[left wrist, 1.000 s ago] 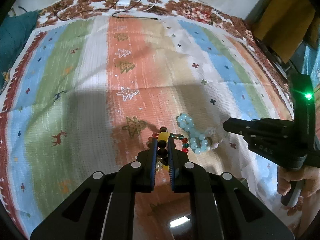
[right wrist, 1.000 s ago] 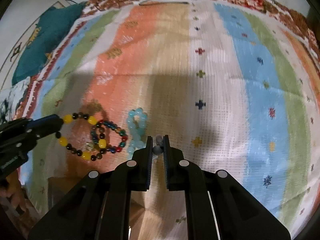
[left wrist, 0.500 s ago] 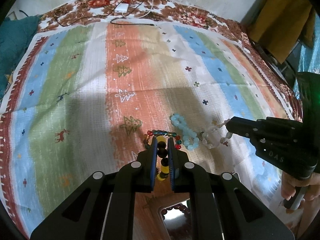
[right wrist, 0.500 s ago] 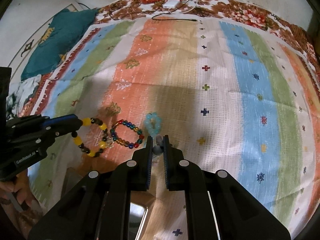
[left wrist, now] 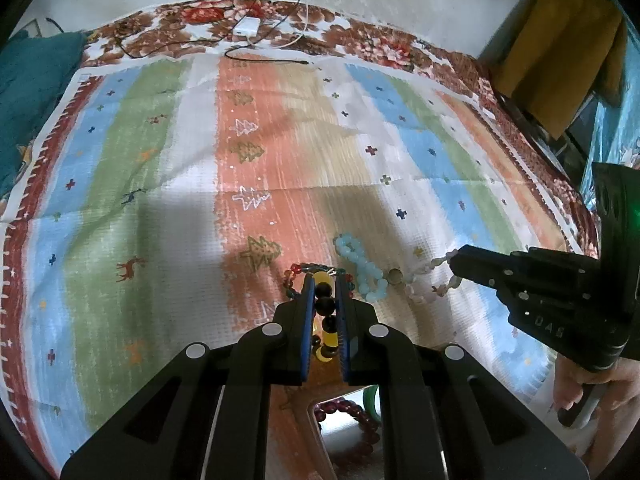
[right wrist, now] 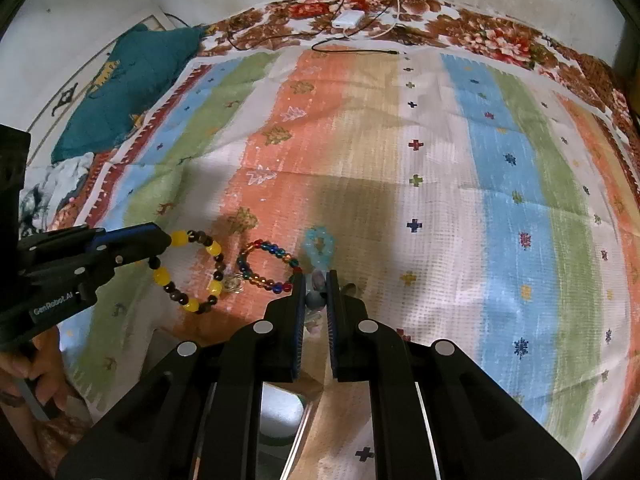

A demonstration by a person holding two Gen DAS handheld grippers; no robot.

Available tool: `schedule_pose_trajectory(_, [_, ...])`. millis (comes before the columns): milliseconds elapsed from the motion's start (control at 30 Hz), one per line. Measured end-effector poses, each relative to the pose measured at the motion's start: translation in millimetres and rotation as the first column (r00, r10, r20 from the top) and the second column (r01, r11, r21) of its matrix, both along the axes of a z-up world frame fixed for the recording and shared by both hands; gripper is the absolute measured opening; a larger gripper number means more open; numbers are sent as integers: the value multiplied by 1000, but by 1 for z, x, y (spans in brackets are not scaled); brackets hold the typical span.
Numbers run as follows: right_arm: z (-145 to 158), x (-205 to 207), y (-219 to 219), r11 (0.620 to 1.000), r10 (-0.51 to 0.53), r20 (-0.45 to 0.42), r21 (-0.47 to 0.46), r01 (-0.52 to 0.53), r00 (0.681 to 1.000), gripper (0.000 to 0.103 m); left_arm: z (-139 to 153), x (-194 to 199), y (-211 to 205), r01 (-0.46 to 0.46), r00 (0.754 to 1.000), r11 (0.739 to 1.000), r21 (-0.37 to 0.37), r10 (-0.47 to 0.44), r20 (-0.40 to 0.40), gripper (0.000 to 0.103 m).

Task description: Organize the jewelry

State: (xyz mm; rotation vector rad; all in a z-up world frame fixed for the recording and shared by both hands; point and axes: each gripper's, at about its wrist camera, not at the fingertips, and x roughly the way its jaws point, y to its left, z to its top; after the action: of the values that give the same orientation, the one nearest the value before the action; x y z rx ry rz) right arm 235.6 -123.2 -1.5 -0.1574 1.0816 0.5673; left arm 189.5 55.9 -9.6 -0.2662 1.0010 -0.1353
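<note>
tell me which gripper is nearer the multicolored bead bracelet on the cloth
Left. The left gripper, shut on the yellow and black bracelet, sits right over the multicolored bracelet. The right gripper holds the pale bracelet beyond the light blue one.

We're in a home, on a bed it seems: a striped cloth over a floral sheet. Teal pillow and charger against the wall.

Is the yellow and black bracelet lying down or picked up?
Picked up. The left gripper pinches the yellow and black bracelet; its loop dangles free.
</note>
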Motion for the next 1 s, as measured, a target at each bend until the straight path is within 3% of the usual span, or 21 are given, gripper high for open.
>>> schedule_pose_trajectory(1000, [25,-35,-4,997,33,47,65,-36,998,11,25,-27,-8,-7,997,1000,-3,7,73,10])
